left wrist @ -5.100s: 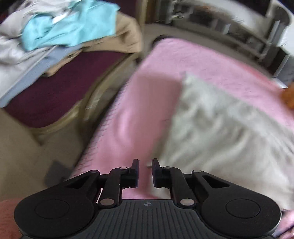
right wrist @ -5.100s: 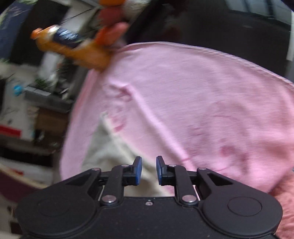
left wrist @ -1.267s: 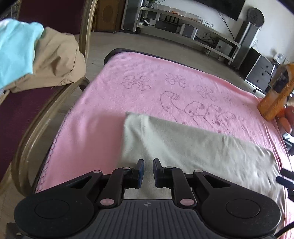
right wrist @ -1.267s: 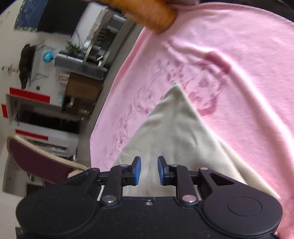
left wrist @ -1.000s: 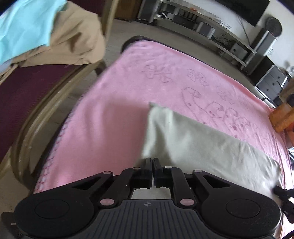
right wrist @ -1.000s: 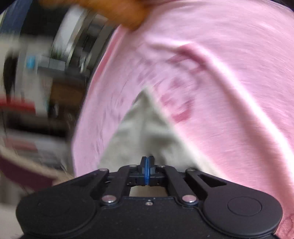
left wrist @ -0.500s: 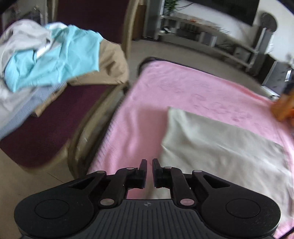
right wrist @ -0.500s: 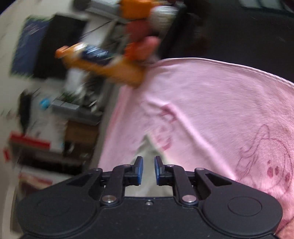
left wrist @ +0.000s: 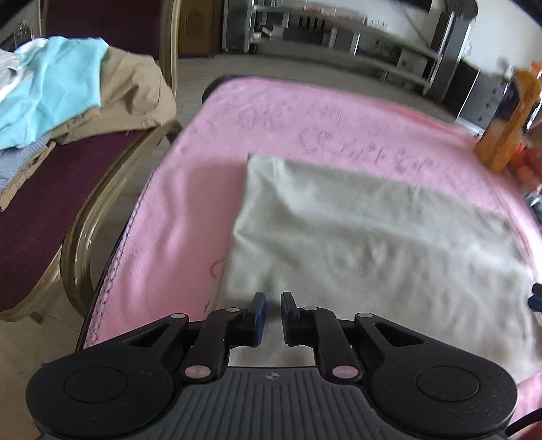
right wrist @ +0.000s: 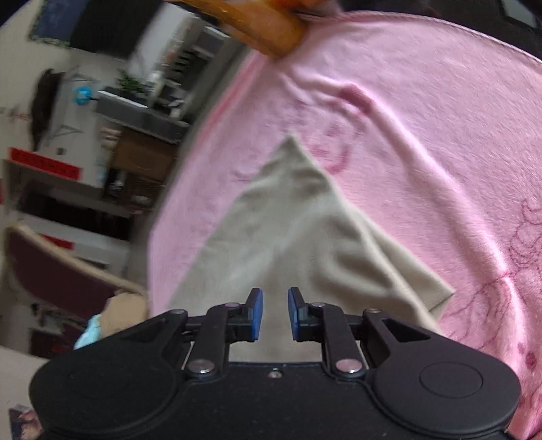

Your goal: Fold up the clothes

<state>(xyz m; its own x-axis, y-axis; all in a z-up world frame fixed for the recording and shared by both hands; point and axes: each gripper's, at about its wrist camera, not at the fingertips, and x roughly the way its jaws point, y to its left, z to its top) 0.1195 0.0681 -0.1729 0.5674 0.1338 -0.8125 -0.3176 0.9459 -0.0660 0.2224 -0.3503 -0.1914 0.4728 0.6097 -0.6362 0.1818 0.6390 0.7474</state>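
Left wrist view: 1 folded grey-beige garment lies flat on the pink blanket that covers the worktop, nearer the blanket's right side. The left gripper hovers over the garment's near edge; its 2 fingers stand a narrow gap apart and are opening, with nothing between them. To the left stands 1 chair with a maroon seat, carrying a heap of clothes: 1 turquoise piece, 1 tan piece and at least 1 pale blue-grey piece beneath. At the far right, 1 orange bottle stands at the blanket's edge.

Right wrist view: the same garment shows as 1 pale wedge on the pink blanket, its far corner pointing away. The right gripper hangs above the garment's near part, its 2 blue-padded fingers a narrow gap apart and empty. The orange bottle is blurred at the top.
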